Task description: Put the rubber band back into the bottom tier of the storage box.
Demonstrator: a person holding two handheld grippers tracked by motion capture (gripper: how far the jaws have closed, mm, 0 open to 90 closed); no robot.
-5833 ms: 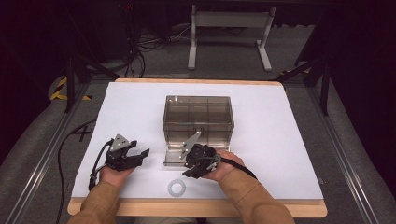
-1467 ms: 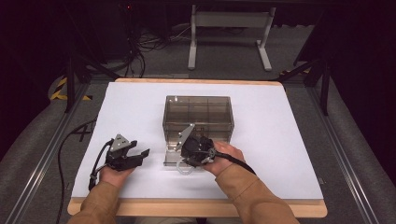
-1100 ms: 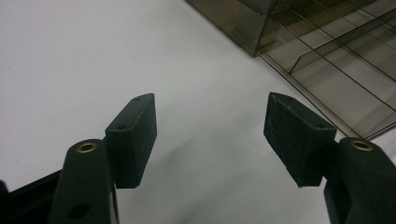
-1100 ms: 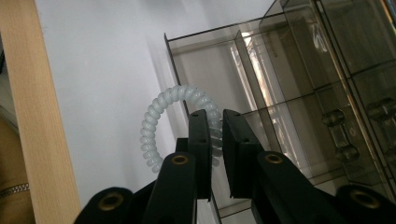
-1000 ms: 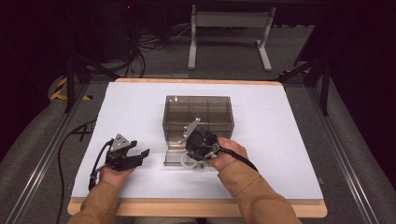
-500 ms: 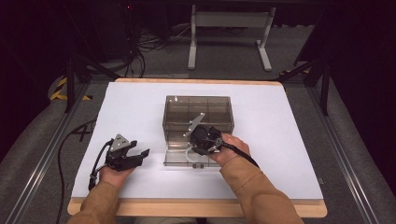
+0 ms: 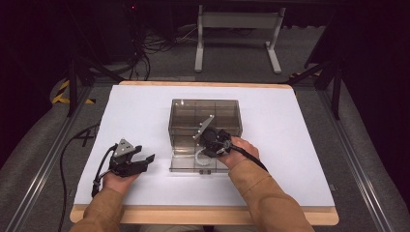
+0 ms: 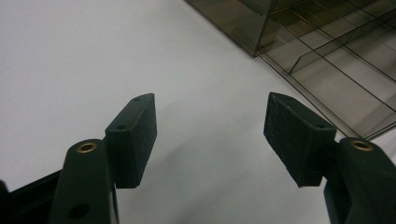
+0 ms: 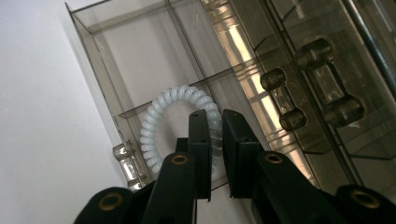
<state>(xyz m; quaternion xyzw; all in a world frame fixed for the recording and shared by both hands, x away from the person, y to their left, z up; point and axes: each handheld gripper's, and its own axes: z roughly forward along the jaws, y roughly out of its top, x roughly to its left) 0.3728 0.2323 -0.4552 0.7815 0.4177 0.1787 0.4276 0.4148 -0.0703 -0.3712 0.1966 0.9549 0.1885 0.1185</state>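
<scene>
A smoky see-through box stands mid-table with its low drawer pulled out toward me. My right gripper hangs over that drawer, shut on a white spiral hair tie. In the right gripper view the hair tie loops out to the left of the gripper, above a divided compartment of the drawer. My left gripper rests on the white table to the left of the drawer, jaws wide apart. In its own view the left gripper holds nothing, with the drawer at upper right.
The white tabletop has bare room to the right and left of the box. A clear handle sits on the box front. Beyond the table's far edge stand a metal frame and loose cables.
The hair tie that lay near the table's front edge is now in my right gripper. That gripper has moved right and away, over the open drawer. The left gripper has stayed put.
</scene>
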